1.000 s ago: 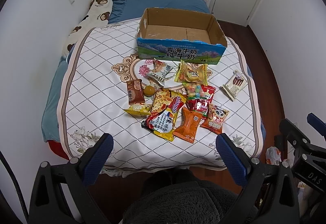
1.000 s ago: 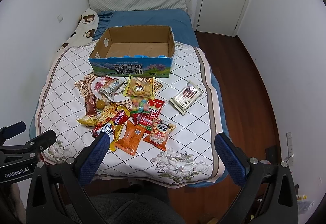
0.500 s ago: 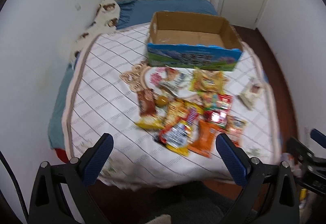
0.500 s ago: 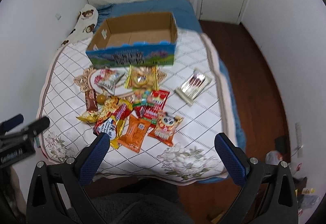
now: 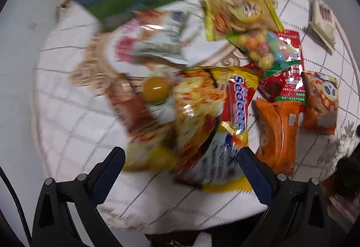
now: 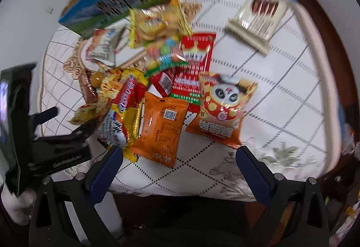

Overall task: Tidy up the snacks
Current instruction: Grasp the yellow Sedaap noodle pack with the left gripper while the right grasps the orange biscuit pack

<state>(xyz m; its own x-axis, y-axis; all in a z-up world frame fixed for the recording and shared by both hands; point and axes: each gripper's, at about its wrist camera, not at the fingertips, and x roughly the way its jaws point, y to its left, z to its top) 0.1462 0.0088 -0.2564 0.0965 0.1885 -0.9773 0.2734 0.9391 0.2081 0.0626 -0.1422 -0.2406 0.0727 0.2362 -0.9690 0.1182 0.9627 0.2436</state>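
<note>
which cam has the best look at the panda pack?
Right wrist: the panda pack sits near centre, large, its face and print readable despite some blur. Left wrist shows the same pack smaller, out at the right edge, squeezed by the fisheye.

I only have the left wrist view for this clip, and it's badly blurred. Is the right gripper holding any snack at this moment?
Observer: No. In the right wrist view the right gripper is open, with nothing between its fingers.
Reviewer: Which packets lie nearest to it?
Observer: The orange packet and the panda packet. They lie side by side just ahead of its fingertips.
Reviewer: And where does my left gripper sit, seen from that side?
Observer: The left gripper is at the left edge of the pile, open, with its fingers by the small yellow packet. I cannot tell whether it touches the packet.
</note>
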